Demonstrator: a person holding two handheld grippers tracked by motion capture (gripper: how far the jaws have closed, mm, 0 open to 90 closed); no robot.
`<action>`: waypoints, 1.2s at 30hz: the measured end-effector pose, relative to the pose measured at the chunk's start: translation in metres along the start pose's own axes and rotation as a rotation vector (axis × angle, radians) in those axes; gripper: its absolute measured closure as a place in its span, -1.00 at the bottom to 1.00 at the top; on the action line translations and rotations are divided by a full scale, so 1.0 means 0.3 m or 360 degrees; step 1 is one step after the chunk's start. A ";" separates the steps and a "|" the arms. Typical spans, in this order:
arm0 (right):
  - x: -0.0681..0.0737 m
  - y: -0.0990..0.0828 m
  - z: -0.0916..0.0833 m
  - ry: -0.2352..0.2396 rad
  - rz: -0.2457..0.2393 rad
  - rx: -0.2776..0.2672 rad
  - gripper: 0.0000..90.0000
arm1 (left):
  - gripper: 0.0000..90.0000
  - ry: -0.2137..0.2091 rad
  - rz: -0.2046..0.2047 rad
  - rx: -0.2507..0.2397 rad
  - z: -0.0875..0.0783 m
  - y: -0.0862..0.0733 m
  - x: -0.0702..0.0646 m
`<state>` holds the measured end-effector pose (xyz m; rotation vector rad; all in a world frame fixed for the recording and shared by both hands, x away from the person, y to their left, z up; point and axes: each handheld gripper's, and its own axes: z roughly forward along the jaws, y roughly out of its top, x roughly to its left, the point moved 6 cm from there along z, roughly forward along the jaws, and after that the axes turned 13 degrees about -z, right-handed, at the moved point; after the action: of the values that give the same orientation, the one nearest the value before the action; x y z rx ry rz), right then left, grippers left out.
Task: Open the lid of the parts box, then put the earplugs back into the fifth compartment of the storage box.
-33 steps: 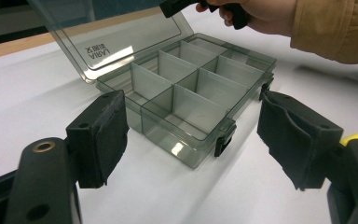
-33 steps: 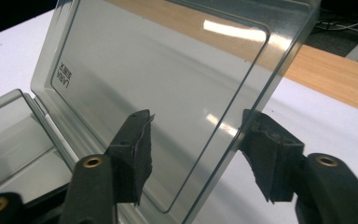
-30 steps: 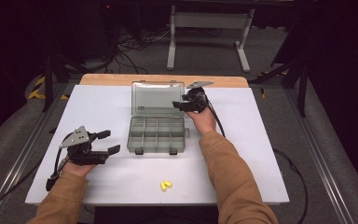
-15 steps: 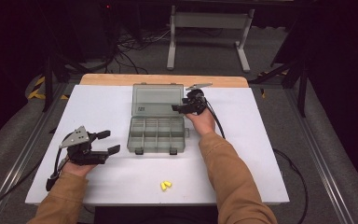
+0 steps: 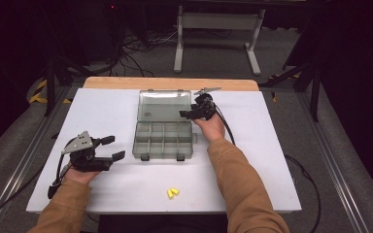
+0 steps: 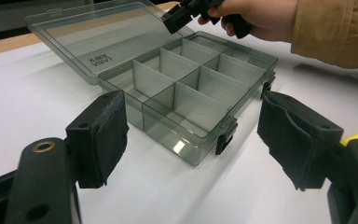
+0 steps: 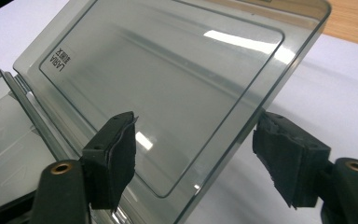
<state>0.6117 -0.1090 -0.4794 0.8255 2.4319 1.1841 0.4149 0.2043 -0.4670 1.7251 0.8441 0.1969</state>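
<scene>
Smoky plastic lid [image 7: 168, 84] lies open at frame centre; my right gripper [image 7: 193, 161] has just been opening, its pads straddling the edge without gripping; left gripper [image 5: 108, 148] idles open.

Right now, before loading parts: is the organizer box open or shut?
Open: the organizer box has its lid swung back, compartments exposed.

A white table [image 5: 126, 102] with a bare wooden strip along its far edge carries a smoke-grey compartment box [image 5: 164, 140] at its centre, lid [image 5: 165, 105] folded open and lying back toward the far side. Near the front edge, well apart from the box, lie two small yellow earplugs [image 5: 173, 193].
</scene>
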 end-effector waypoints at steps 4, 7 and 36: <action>0.003 -0.002 -0.017 -0.0016 -0.0003 0.0025 -0.36 | -0.48 -0.0001 0.0009 0.0010 -0.005 -0.005 0.001; 0.020 0.002 -0.036 -0.0012 -0.0028 0.0025 -0.34 | -0.49 0.0001 0.0018 0.0018 -0.011 -0.011 0.003; 0.370 0.053 -0.342 0.0201 -0.0438 -0.0234 -0.42 | -0.63 -0.0001 0.0000 -0.0115 -0.058 0.011 -0.004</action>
<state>0.4786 -0.0954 -0.4072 0.3689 2.4223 1.3202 0.4063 0.2168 -0.4579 1.6573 0.8269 0.2241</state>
